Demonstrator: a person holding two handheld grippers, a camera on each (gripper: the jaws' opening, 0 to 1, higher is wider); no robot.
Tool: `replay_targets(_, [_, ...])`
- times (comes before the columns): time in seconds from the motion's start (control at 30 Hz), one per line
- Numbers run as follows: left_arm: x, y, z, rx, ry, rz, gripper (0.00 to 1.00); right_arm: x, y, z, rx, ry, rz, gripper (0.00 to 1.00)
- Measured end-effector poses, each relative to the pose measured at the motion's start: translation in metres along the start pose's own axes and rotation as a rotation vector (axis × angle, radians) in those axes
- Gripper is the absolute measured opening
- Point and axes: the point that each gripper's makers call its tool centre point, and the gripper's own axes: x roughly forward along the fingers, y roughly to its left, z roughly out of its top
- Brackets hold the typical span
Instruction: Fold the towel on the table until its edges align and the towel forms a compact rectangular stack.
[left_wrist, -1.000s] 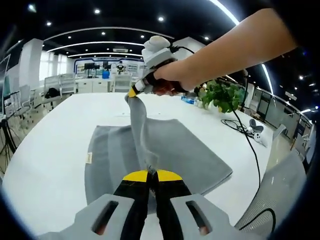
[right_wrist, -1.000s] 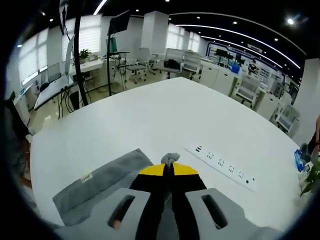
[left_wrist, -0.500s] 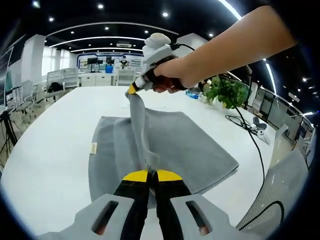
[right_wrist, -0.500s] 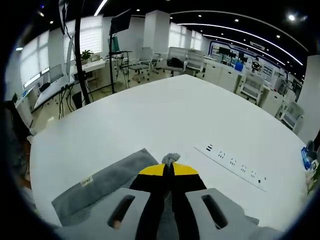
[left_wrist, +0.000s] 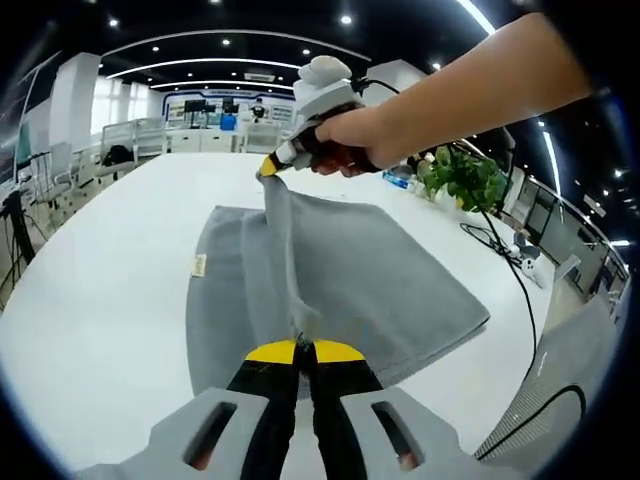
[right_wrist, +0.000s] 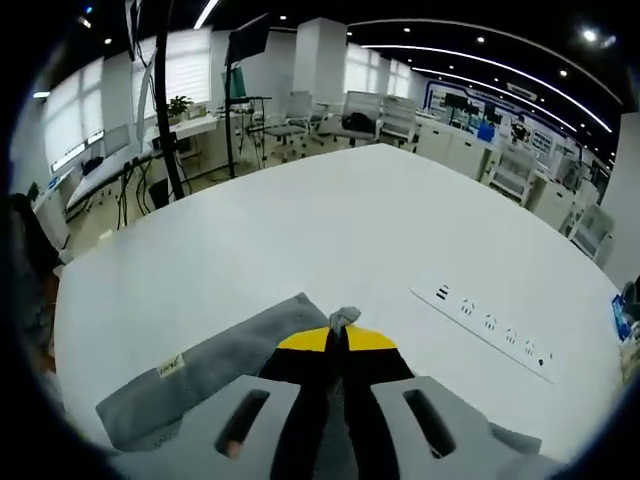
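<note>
A grey towel (left_wrist: 390, 290) lies spread on the white table (left_wrist: 90, 300), with a small tag at its left edge. My left gripper (left_wrist: 303, 347) is shut on the towel's near edge. My right gripper (left_wrist: 270, 168), held by a person's hand, is shut on the far edge, and the cloth between the two is stretched up in a ridge. In the right gripper view my right gripper (right_wrist: 339, 332) pinches a tuft of towel (right_wrist: 344, 317), and the rest of the grey towel (right_wrist: 215, 360) lies below on the table (right_wrist: 330, 220).
A white power strip (right_wrist: 488, 324) lies on the table to the right. A potted plant (left_wrist: 462, 178) and a black cable (left_wrist: 520, 290) sit at the far right of the table. Office chairs and desks stand beyond the table edge.
Both grippers have kept their hold on the towel. The raised towel edge and my right gripper have moved lower, nearer the table.
</note>
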Motion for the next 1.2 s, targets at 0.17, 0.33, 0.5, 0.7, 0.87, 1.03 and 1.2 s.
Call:
replay_targets(0.17, [0.001, 0.006, -0.005, -0.020, 0.006, 0.008, 0.04, 0.012, 0.004, -0.003, 0.008, 0.004, 0.002, 0.01])
replay_targets(0.33, [0.005, 0.011, -0.013, -0.028, 0.022, 0.016, 0.04, 0.018, 0.005, -0.005, 0.018, 0.013, 0.004, 0.02])
replay_targets(0.5, [0.004, 0.012, -0.015, -0.064, 0.024, 0.018, 0.04, 0.020, 0.009, -0.009, 0.021, 0.023, 0.013, 0.01])
replay_targets(0.7, [0.004, 0.017, -0.027, -0.080, 0.042, 0.027, 0.05, 0.029, 0.019, -0.007, 0.023, 0.019, 0.028, 0.00])
replay_targets(0.87, [0.001, 0.023, -0.036, -0.096, 0.056, 0.040, 0.06, 0.039, 0.023, -0.009, 0.012, 0.030, 0.027, 0.00])
replay_targets(1.03, [-0.003, 0.028, -0.041, -0.114, 0.063, 0.047, 0.07, 0.041, 0.026, -0.008, 0.007, 0.028, 0.027, 0.00])
replay_targets(1.2, [-0.005, 0.028, -0.041, -0.118, 0.065, 0.053, 0.07, 0.042, 0.030, -0.008, 0.022, 0.022, 0.041, 0.00])
